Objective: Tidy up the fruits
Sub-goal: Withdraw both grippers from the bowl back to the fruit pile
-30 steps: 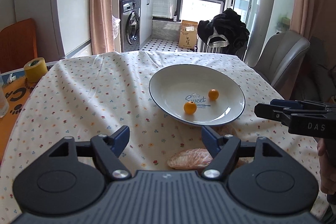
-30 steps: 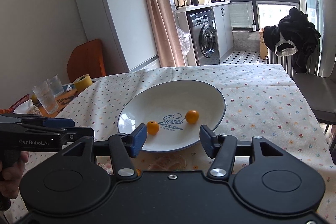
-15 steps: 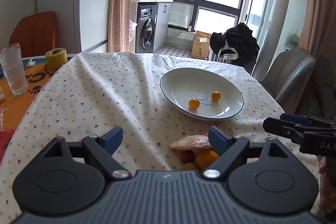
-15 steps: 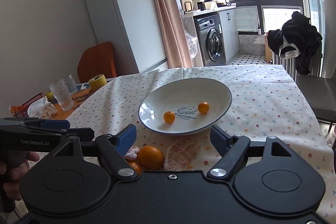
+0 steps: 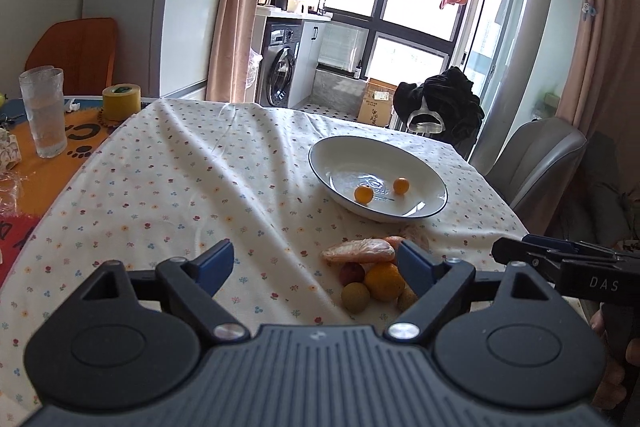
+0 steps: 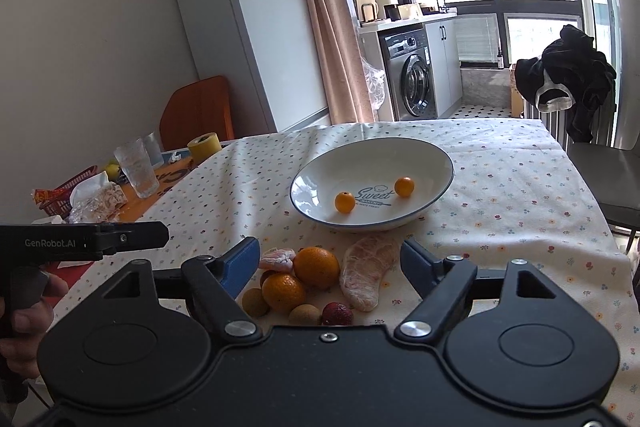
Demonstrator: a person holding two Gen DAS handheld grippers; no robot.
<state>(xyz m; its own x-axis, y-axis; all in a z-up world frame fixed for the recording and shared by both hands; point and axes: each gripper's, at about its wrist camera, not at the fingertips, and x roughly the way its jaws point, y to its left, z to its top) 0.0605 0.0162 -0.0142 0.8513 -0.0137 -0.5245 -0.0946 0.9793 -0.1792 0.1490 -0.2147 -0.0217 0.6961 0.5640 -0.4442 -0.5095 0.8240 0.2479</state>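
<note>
Two small oranges (image 6: 345, 202) lie in the white plate (image 6: 436, 151) toward the table's far right edge. More loose fruit (image 6: 316, 267) is heaped beside the plate's near rim, the spotted cloth (image 5: 168, 187) bare to its left. Left gripper (image 5: 316, 261) and right gripper (image 6: 328, 257) both gape wide, gripping nothing.

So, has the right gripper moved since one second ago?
Yes. The right gripper has drawn back from the plate: the plate looks smaller and farther, and the fruit pile now shows between its open fingers.

both grippers (image 5: 310, 261) (image 6: 326, 259) farther from plate (image 6: 436, 153), jaws wider
</note>
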